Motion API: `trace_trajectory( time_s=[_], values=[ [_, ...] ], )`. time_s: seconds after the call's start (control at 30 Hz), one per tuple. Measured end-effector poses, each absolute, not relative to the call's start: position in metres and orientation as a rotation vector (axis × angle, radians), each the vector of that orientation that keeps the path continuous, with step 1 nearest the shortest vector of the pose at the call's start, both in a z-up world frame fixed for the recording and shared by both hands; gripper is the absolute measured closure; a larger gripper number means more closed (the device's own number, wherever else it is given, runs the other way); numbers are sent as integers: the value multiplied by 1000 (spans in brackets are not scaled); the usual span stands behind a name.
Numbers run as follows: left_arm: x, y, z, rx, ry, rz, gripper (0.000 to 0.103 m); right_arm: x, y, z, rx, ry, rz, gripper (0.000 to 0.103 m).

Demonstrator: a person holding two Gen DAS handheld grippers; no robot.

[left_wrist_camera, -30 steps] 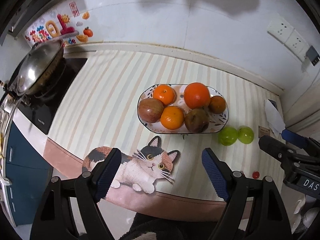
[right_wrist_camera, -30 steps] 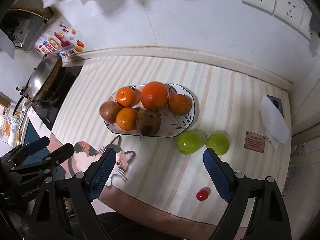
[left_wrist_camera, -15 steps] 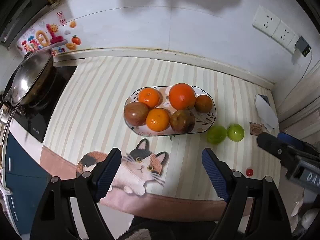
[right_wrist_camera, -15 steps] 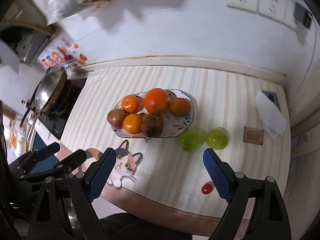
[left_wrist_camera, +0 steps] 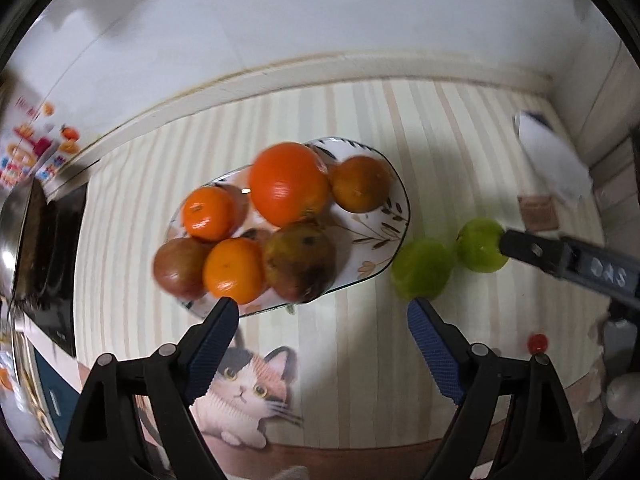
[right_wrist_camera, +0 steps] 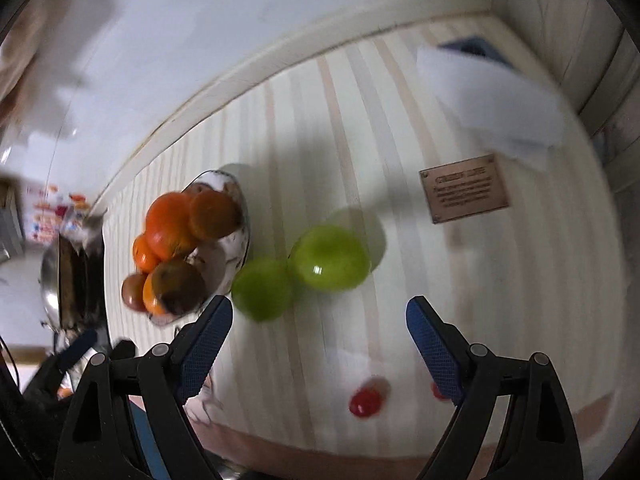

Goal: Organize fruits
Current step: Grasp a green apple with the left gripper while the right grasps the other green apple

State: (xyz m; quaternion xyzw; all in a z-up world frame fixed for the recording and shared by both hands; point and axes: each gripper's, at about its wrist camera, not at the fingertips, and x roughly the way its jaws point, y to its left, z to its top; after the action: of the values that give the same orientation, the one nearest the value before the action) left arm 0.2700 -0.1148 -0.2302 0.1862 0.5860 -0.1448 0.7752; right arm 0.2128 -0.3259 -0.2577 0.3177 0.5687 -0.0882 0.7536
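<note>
Striped mat (left_wrist_camera: pixel 360 360) across the counter, smooth, with a cat printed at 6 o'clock. Oval patterned plate (left_wrist_camera: pixel 394 216) at centre, heaped with glossy round oranges (left_wrist_camera: pixel 288 184) and duller brownish fruit (left_wrist_camera: pixel 300 266). Two shiny green apples (right_wrist_camera: pixel 328 258), blurred, touching at 3 o'clock of the plate. Left gripper (left_wrist_camera: pixel 322 320) spread wide, holding nothing, low before the plate. Right gripper (right_wrist_camera: pixel 320 318) likewise agape over the mat. Tiny red fruit (right_wrist_camera: pixel 364 404), smeared, at 6 o'clock.

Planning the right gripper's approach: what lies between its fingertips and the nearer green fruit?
Only bare striped mat, in the right wrist view, separates the open right gripper from the green fruit.
</note>
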Motion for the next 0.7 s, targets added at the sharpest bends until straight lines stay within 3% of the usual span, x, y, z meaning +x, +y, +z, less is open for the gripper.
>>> trace_trajectory(
  time_s=[0.17, 0.23, 0.33, 0.6, 0.7],
  values=[
    [275, -135, -255, 478, 1292, -342, 17, 243, -323, -302, 719, 1300, -189, 14],
    [275, -145, -263, 513, 1296, -368, 17, 251, -322, -321, 726, 1331, -180, 28],
    [273, -157, -271, 563, 1285, -407, 17, 255, -319, -324, 688, 1315, -166, 37],
    [254, -202, -294, 798, 1203, -519, 17, 212, -348, -325, 715, 1303, -227, 37],
    [250, -212, -303, 856, 1192, -529, 32, 200, -358, -324, 715, 1301, -252, 37]
  ],
)
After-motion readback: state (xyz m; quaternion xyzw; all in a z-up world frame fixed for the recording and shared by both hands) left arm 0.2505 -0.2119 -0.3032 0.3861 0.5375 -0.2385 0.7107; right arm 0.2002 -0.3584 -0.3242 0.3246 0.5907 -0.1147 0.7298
